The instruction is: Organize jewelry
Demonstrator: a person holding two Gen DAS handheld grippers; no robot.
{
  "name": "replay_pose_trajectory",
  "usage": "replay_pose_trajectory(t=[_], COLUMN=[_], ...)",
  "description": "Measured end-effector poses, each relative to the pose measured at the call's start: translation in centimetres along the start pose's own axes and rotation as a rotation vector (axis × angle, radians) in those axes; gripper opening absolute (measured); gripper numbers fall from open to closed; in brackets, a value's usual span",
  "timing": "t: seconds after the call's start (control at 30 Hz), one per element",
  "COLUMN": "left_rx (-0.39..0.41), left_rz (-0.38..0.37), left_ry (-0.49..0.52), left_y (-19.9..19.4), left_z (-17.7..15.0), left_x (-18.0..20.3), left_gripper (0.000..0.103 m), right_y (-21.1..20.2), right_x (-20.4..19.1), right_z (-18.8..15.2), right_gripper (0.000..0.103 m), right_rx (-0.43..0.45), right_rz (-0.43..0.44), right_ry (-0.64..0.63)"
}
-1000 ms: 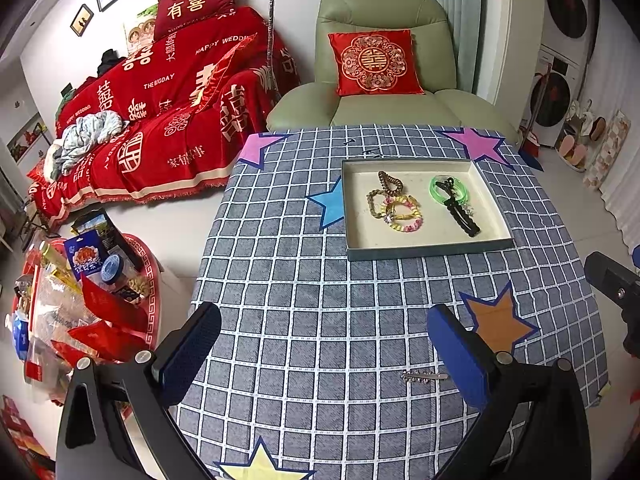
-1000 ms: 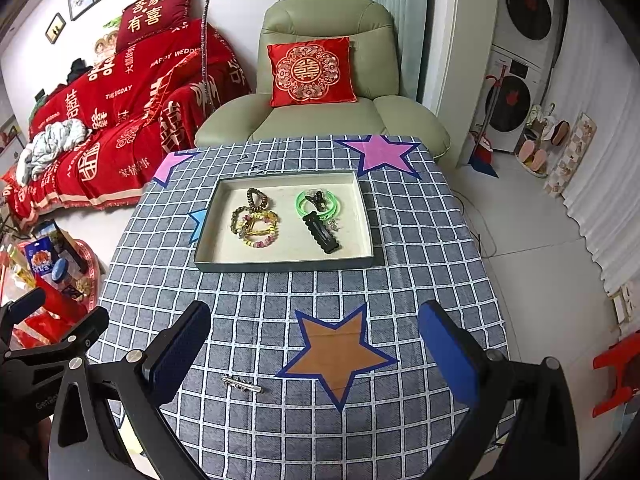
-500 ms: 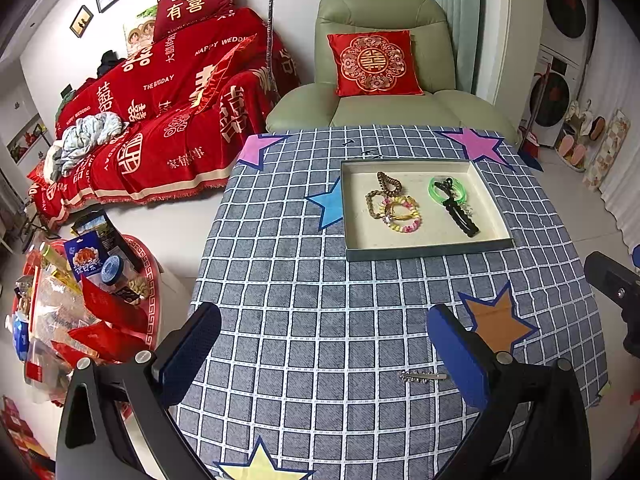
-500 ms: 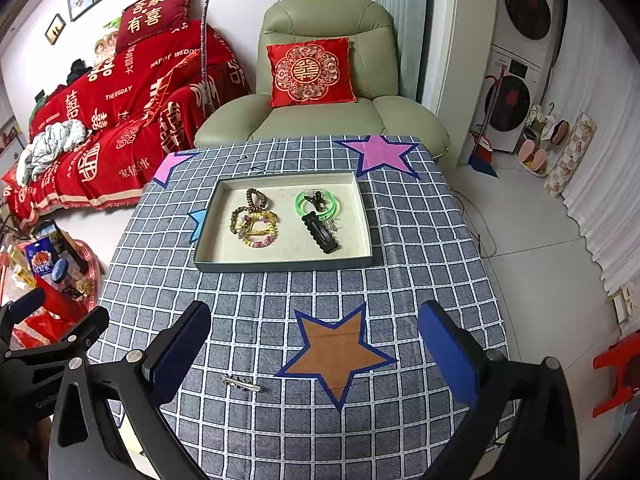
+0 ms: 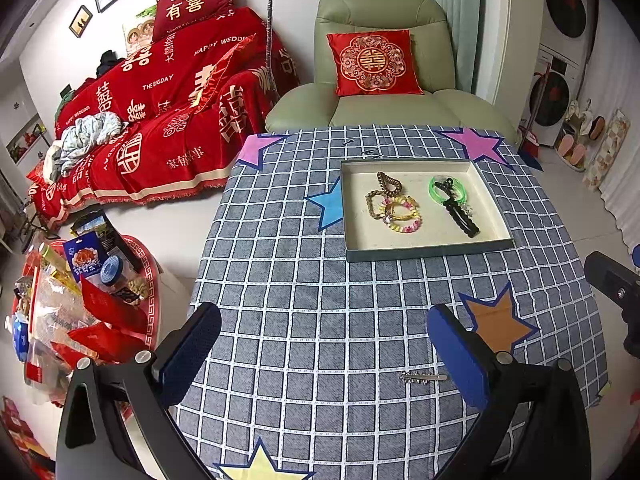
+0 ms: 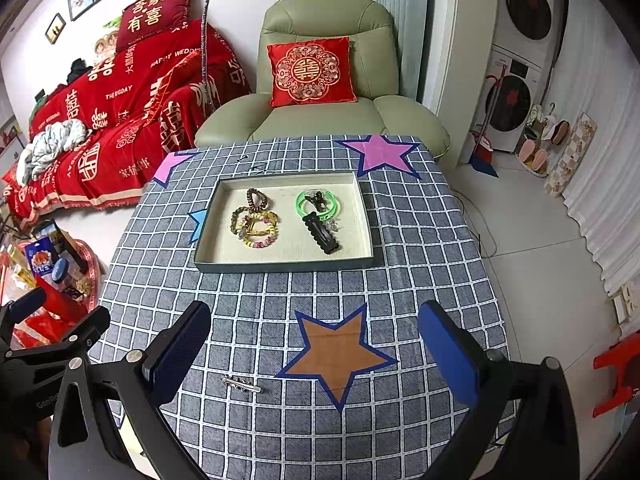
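- My right wrist view takes in the floor right of the table and a red stool [image 6: 616,364]; my left wrist view shows a red tray of snacks [image 5: 80,304] on the floor at the left.
- The red sofa cover [image 5: 168,92] reads "HAPPY WEDDING" and "THE BIGDAY".
- My left gripper [image 5: 324,354] and right gripper [image 6: 314,350] both stand wide open above the checked cloth [image 6: 420,248], holding nothing.
- A silver hair clip [image 6: 242,385] lies loose on the cloth, near the right finger [image 5: 456,356] of my left gripper.
- Bead bracelets [image 6: 254,220], green bangles [image 6: 320,202] and a black clip [image 6: 320,234] sit in the tray [image 6: 280,266].
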State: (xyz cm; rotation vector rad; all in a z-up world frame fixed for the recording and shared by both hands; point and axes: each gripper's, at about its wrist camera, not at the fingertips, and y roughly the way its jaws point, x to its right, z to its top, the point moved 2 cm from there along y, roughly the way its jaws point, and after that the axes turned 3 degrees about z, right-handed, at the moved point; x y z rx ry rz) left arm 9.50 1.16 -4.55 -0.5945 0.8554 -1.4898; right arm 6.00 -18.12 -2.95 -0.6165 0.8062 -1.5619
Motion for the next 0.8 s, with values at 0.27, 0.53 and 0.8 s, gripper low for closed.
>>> replay_pose_trajectory(t=[0.27, 0.53, 0.8], left_rx=[0.0, 0.003, 0.007], left_rz=[0.001, 0.008, -0.016], left_ry=[0.001, -0.001, 0.003], left_y=[0.02, 0.17, 0.32], left_z=[0.02, 0.17, 0.27], left_x=[-0.01, -0.17, -0.33], left_gripper=[0.103, 0.103, 0.103], right_y=[-0.1, -0.04, 0.22], right_x=[-0.02, -0.02, 0.13], right_z=[0.1, 0.04, -0.15], right_gripper=[0.103, 0.103, 0.103], right_rx=[0.0, -0.002, -0.004], right_rz=[0.0, -0.002, -0.001], right_ry=[0.0, 0.001, -0.001])
